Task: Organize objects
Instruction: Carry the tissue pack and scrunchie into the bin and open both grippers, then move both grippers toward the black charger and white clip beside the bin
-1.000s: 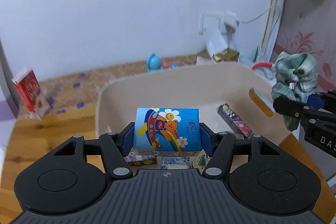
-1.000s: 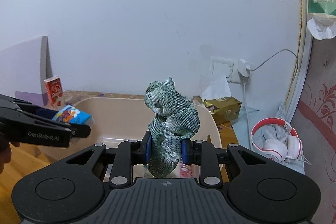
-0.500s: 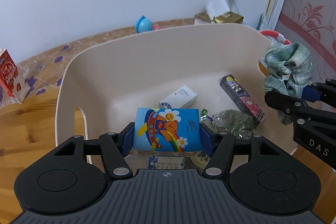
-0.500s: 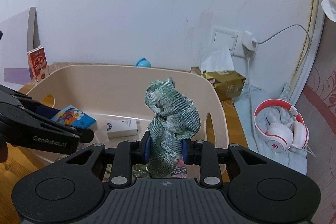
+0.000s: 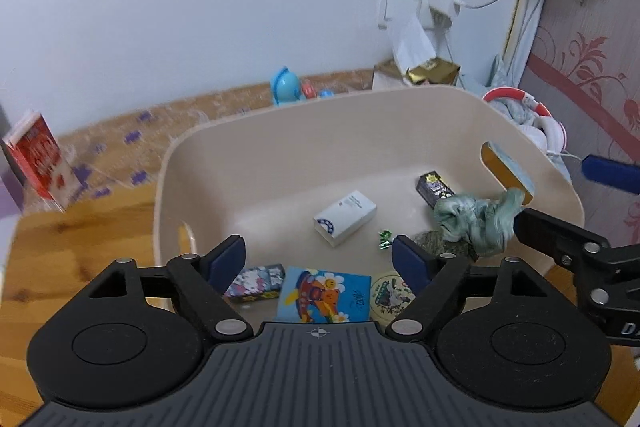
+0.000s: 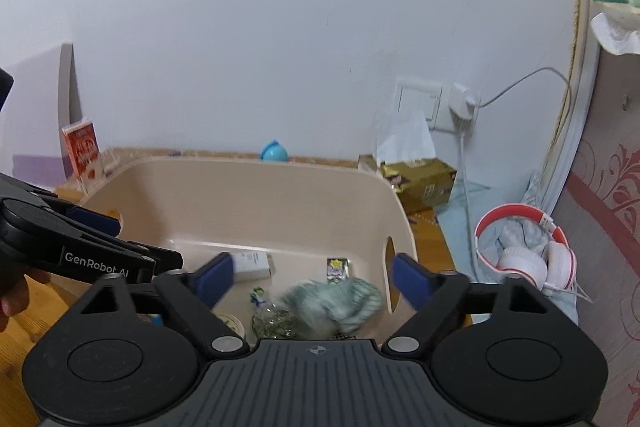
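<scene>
Inside the beige plastic bin (image 5: 248, 163) on the wooden worktop (image 5: 80, 247), a jumble of small things. Directly below the left hand-held gripper (image 5: 318, 259), spread wide and holding nothing: a blue tissue pack (image 5: 324, 293) printed with a cartoon bear, rainbow and daisies, lying flat on the bin floor. Beside it to the left a small patterned box (image 5: 256, 279), to the right a round tin (image 5: 390, 297). Farther in, a white carton (image 5: 345, 213) lying tilted and a dark starry box (image 5: 434, 189) near the handle cutout.

Below the right hand-held gripper (image 6: 312, 281), likewise spread apart and empty: a crumpled green plaid cloth (image 6: 340, 301), motion-blurred, over the bin's right side beside a greenish packet (image 6: 276, 323); whether resting or in mid-air, impossible to tell.

Outside the bin: a red carton (image 5: 38, 159) upright at the left, a blue toy (image 5: 286, 91) behind the far rim, a gold tissue box (image 6: 420, 183), and red-and-white headphones (image 6: 528, 247) to the right.
</scene>
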Available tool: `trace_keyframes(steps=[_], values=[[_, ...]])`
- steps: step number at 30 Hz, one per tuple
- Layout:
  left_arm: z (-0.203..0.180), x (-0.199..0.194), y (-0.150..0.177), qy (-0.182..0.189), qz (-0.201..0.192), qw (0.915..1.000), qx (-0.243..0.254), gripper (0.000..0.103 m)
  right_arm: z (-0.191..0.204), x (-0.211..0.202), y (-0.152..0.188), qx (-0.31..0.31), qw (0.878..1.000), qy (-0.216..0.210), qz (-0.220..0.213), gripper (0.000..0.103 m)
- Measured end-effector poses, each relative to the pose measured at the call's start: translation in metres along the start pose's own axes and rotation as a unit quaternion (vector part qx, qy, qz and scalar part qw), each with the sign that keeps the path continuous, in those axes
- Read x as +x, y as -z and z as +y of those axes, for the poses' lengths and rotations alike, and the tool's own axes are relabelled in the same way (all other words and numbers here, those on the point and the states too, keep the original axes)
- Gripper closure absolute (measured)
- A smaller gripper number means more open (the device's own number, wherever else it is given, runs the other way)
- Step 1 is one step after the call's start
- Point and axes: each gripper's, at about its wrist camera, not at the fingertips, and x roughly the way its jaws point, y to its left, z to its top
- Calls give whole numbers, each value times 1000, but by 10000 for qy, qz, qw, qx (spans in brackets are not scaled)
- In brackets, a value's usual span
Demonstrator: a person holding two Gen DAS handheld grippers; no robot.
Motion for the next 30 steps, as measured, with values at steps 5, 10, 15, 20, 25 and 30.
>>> trace_keyframes(steps=[5,10,15,20,25,30], values=[[-3,-33,11,-39,-288,9996,68,19,9,-26,0,-17,9998,-14,-189,0],[-1,-61,25,-24,-403,9992,73,19,22,-49,6,-161,9994,-50,-294,0],[5,-81,42,-46,-453,9990,22,18,27,-65,20,-151,9995,-122,-235,0],[11,-86,62,-69,-380,9993,-7,17,33,-68,38,-170,9997,-162,-56,0],[17,-70,84,-122,-92,9998,-119,17,37,-51,60,-80,9992,-259,302,0],[29,-46,103,-249,233,9990,-292,17,47,-29,78,-51,9977,-290,619,0]])
